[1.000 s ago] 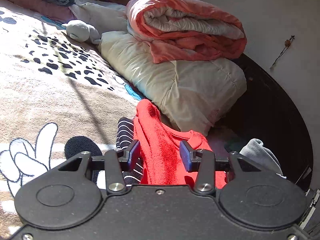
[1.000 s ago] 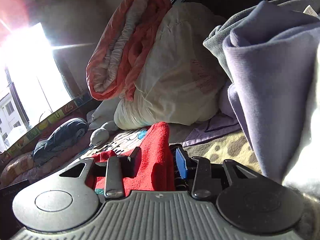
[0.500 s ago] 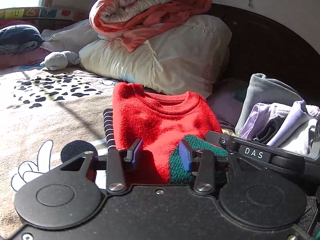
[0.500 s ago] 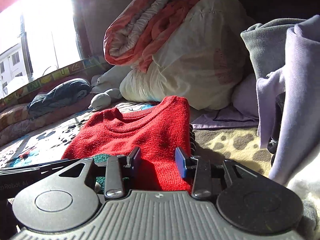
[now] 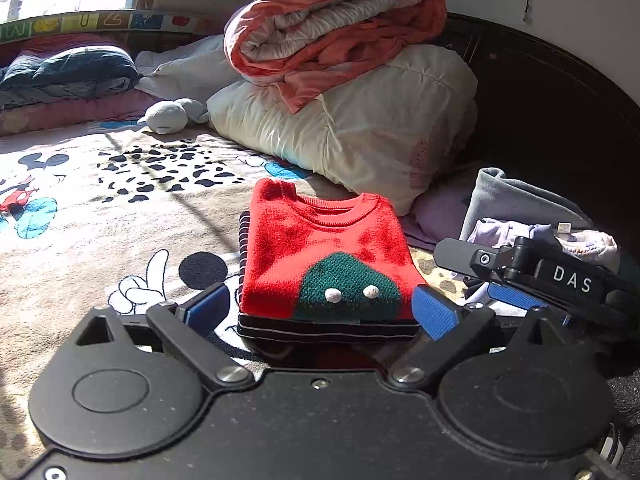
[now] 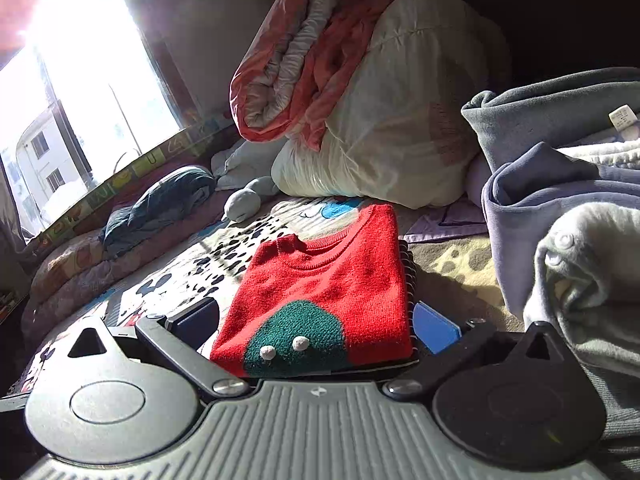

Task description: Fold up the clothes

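Note:
A folded red sweater [image 5: 320,248] with a green knit patch and two white pompoms lies flat on a folded black-and-white striped garment [image 5: 243,248], on the cartoon-print blanket [image 5: 80,240]. My left gripper [image 5: 320,312] is open, its blue pads standing apart on either side of the stack's near edge without touching it. In the right wrist view the same red sweater [image 6: 328,292] lies on the striped garment [image 6: 409,272]. My right gripper [image 6: 316,326] is open too, with its fingers straddling the stack's near edge.
Unfolded grey and lavender clothes [image 6: 560,184] are heaped right of the stack, also in the left wrist view [image 5: 520,208]. Behind, an orange quilt [image 5: 332,28] lies on a cream duvet [image 5: 360,136]. A plush toy [image 5: 168,116] and dark bedding [image 5: 68,72] sit far left.
Both grippers, narrow around the red sweater before, have opened wide and let it go. The sweater now rests flat on the striped garment, and both views have drawn back.

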Demonstrator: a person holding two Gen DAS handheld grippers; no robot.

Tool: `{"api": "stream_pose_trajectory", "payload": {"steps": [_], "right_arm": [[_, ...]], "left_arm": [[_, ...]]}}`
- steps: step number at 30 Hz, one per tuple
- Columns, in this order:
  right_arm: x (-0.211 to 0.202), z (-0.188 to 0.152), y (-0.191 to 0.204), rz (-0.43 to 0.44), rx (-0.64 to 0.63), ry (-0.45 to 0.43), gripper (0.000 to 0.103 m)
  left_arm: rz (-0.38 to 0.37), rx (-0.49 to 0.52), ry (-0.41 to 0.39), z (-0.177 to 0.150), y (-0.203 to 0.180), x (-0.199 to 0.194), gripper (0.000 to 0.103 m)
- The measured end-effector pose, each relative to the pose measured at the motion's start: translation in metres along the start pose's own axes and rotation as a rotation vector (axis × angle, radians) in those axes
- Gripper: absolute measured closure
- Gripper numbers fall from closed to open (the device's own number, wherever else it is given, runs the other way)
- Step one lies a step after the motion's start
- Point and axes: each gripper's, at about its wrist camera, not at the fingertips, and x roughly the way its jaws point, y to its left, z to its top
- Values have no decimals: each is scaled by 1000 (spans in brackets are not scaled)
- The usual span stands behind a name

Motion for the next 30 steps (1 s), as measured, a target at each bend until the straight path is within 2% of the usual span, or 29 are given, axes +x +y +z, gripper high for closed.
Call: {"api": "stream_pose_trajectory", "payload": {"steps": [5, 11, 16, 23, 30], "right_arm": [[-34, -2, 9, -62, -52, 37, 0], [-69, -1, 17, -141, -101, 93, 0], [-95, 1, 30, -174, -161, 115, 0], [-130, 9, 46, -186, -204, 119, 0], [-155, 15, 53, -206, -235, 123, 0]], "left_arm": [[91, 34, -5, 2, -15, -30, 0], [186, 11, -20, 5, -27, -58, 0], [225, 2, 13, 10, -35, -76, 0], [298, 85, 37, 2, -49, -96, 0], [296, 65, 51, -3, -53, -121, 0]]}}
